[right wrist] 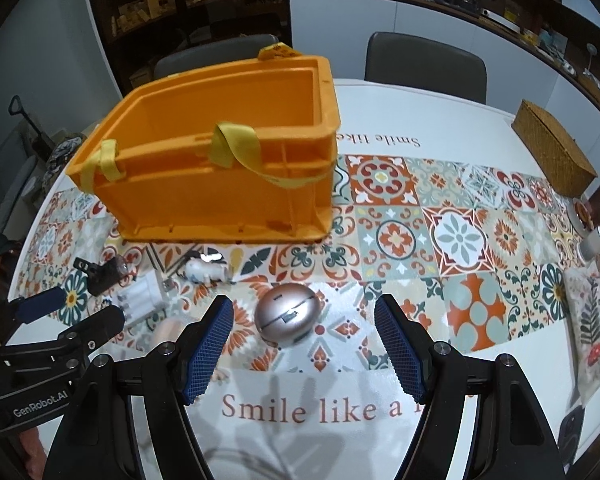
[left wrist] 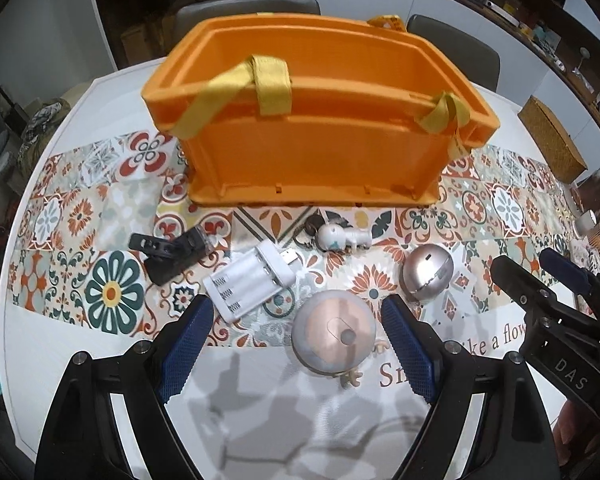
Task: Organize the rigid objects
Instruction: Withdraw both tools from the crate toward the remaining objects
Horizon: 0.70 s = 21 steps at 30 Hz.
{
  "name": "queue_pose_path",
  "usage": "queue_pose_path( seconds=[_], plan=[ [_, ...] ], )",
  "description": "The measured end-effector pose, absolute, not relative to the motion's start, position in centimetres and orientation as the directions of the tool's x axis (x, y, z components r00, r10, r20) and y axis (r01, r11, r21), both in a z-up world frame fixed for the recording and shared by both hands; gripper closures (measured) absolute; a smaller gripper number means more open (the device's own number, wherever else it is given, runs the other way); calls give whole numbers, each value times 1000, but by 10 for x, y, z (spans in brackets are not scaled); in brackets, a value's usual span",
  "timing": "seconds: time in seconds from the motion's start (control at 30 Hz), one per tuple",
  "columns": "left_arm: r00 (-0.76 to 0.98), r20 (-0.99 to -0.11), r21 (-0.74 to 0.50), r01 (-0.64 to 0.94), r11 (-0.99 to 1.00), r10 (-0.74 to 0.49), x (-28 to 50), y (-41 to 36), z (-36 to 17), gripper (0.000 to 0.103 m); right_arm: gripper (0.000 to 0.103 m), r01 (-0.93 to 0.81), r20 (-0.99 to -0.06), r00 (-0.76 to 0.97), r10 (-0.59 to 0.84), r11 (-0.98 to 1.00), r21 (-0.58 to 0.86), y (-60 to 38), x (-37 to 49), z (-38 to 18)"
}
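Left wrist view showed the left tool released astride a domed toy; the right tool, released, should centre on the silver egg before clenching.

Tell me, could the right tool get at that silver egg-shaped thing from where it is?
Probably yes. The right tool is open, and the silver egg lies on the tablecloth just beyond its fingertips, with nothing between them.
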<state>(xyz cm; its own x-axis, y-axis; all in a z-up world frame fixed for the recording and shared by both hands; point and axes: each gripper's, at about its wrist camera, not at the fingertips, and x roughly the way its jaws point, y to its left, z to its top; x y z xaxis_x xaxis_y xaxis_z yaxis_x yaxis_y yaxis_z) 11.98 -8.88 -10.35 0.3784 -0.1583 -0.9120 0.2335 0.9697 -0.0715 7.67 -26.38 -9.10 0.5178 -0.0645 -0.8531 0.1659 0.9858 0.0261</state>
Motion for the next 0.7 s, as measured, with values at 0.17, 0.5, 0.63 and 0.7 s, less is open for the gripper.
queue_pose_path(
  seconds=[0.17, 0.5, 0.63, 0.7],
  plan=[
    [357, -924, -54, 239, 970, -139, 118, -95, -118, 17, 30, 180, -865, 497, -73, 983, 21, -269, 74, -104],
    [317, -940, -48, 247, 968, -127, 117, -108, -143, 17, 30, 192, -890, 452, -56, 981, 36, -280, 66, -128],
    [302, -946, -41, 246, 968, -117, 118, -112, -153, 17, 30, 206, -899, 435, -53, 978, 42, -285, 62, -136],
    [294, -949, -42, 243, 969, -115, 118, -114, -157, 17, 30, 215, -903, 426, -51, 975, 47, -288, 61, -141]
  ],
)
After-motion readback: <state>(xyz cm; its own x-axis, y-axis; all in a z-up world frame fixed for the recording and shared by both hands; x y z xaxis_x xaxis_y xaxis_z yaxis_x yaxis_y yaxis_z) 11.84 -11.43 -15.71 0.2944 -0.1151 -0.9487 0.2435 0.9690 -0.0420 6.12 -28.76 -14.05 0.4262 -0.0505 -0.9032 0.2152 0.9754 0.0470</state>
